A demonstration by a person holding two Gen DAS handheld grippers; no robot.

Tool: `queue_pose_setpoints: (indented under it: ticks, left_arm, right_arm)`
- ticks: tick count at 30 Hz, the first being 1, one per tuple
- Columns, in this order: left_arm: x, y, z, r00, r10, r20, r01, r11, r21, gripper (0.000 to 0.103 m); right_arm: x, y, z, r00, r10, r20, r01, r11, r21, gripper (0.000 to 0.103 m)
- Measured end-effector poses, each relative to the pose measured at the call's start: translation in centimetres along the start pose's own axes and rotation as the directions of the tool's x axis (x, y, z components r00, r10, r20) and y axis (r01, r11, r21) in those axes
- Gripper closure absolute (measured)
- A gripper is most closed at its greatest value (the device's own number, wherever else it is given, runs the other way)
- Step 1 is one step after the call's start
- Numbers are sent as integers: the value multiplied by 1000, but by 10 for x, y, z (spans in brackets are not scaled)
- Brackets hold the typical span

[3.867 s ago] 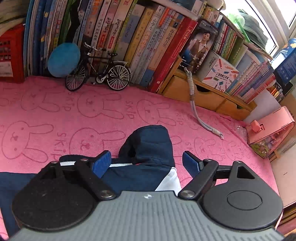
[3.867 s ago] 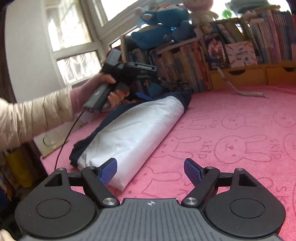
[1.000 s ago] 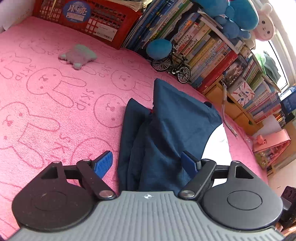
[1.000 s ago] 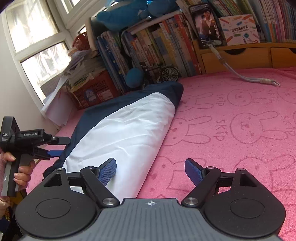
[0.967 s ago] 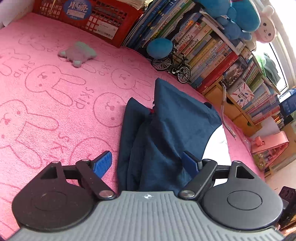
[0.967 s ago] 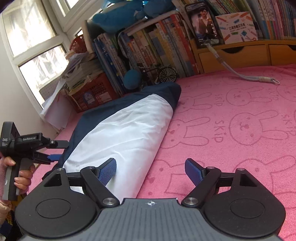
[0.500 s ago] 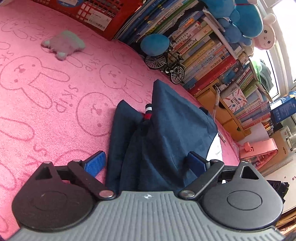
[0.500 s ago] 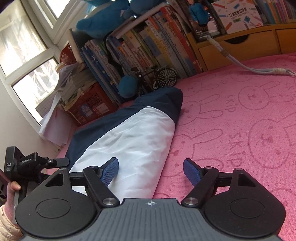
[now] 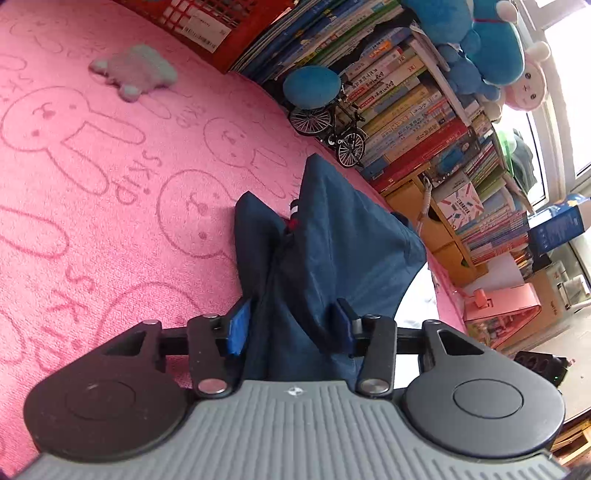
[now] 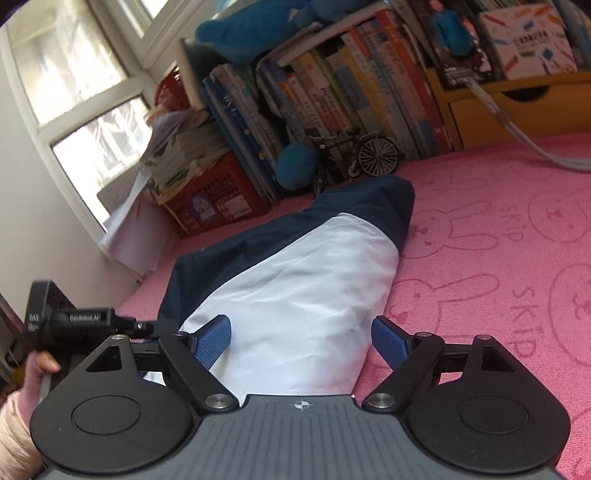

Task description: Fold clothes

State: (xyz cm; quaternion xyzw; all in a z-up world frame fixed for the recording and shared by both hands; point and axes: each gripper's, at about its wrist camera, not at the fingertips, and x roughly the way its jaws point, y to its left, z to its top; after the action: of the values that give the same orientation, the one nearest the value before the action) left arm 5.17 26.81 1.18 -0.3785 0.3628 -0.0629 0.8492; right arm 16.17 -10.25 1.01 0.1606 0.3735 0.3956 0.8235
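A navy and white garment (image 9: pixel 343 243) lies lengthwise on the pink rabbit-print blanket (image 9: pixel 92 177). My left gripper (image 9: pixel 291 326) has its blue pads closed in on the bunched navy fabric at the garment's near end. In the right wrist view the garment (image 10: pixel 306 280) shows its white panel with navy at the far end. My right gripper (image 10: pixel 301 339) is open, its fingers straddling the white panel's near end just above it. The left gripper's body (image 10: pixel 74 321) shows at the left of that view.
A bookshelf (image 9: pixel 399 96) with books, a model bicycle (image 9: pixel 328 125) and a blue ball (image 9: pixel 312 86) lines the far edge. A grey plush toy (image 9: pixel 135 70) and a red crate (image 9: pixel 199 22) sit far left. A pink box (image 9: pixel 498 310) stands right.
My left gripper's pads have closed from wide open onto the navy fabric. My right gripper has moved forward over the white panel's near end and stays open.
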Motion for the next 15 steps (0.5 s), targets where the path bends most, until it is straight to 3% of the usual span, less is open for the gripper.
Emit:
queue_pose_setpoints:
  ticks: [4,7,11,12,13,15]
  left_arm:
    - [-2,2,-1,1000,-15,3,15,1000,10,61]
    - [-1,2,-1,999,-35,-6,35,999,5,64]
    - [3,1,1,997,-67,-45,66,998,-16,71]
    - [3,-1,1,996,-73,-49,72,997,-19,71]
    - [4,-3,2,995,-79,-54,78,997,-21,71]
    - [8,-9,5,993,-94,-69,93,996,-18,73]
  right_arm:
    - [3,-26,9,997,71,7,-71,990,120,19]
    - [16,-27,9,994,110,-10,-108,987,120,21]
    - [26,-23,8,989,146,-11,-142,974,178,31]
    - [24,-25,9,989,145,-3,-142,970,196,39]
    - [22,-30,11,988,157,13,-155,960,233,47]
    - [13,-46,13,977,204,58,-212,920,329,52]
